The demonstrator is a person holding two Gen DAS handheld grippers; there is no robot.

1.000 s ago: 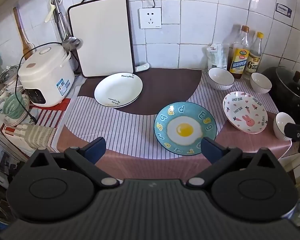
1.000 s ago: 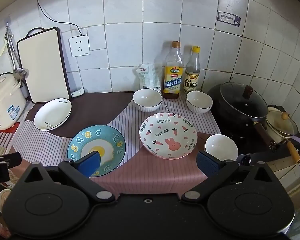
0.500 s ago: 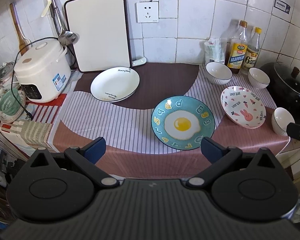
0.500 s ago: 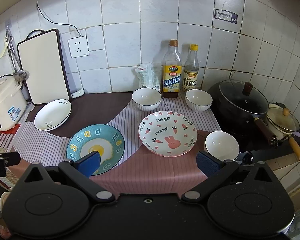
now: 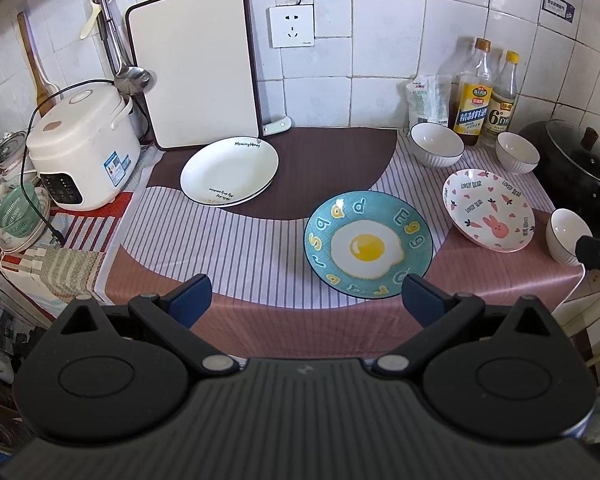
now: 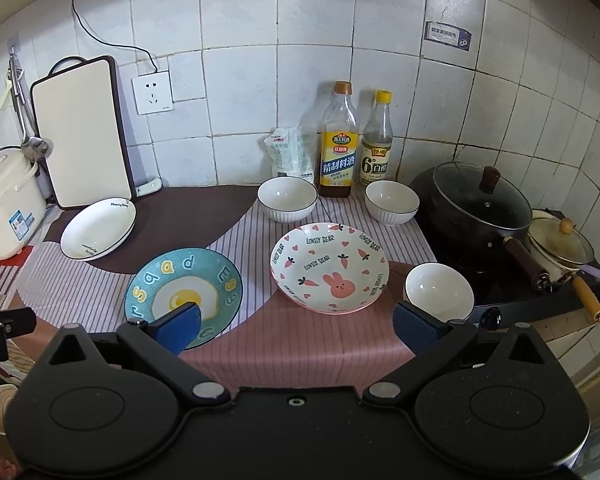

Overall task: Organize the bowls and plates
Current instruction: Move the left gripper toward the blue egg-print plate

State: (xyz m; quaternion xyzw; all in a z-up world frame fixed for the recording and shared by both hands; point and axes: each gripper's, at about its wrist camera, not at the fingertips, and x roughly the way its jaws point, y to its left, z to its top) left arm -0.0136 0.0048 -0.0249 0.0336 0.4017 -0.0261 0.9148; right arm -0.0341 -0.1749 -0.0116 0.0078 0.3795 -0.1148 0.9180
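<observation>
Left gripper [image 5: 304, 300]: I read the jaws spread wide, nothing between them; it hangs off the counter's front edge, short of the egg plate.
Right gripper [image 6: 296, 322]: jaws likewise wide apart and empty, held off the front edge; in its own view the left blue pad overlaps the egg plate's near rim, but I cannot tell whether it touches.
Counter [image 5: 260, 320]: covered by a striped pink-and-brown cloth; everything below sits on it.
Egg plate [image 5: 368, 244]: teal, fried-egg print with letters round the rim; near the front edge, about mid-counter.
Bunny plate [image 6: 330, 266]: white with pink rabbit, carrots and hearts; just right of the egg plate, apart from it.
White plate [image 5: 230, 170]: plain white, dark rim line, "Morning Honey" lettering; toward the back left, just in front of the cutting board [image 5: 196, 64], which leans on the tiled wall. A second rim seems to show beneath it; not certain.
Back bowl, left [image 6: 287, 199]: white, ribbed; at the back edge, just beside the cooking wine bottle [image 6: 339, 144].
Back bowl, right [image 6: 392, 202]: white, ribbed; at the back edge, near the vinegar bottle [image 6: 377, 140] and next to the lidded black wok [image 6: 476, 208].
Front bowl [image 6: 439, 291]: white; at the front right corner, just beside the bunny plate.
Rice cooker [image 5: 80, 148]: white, at the counter's left end.
</observation>
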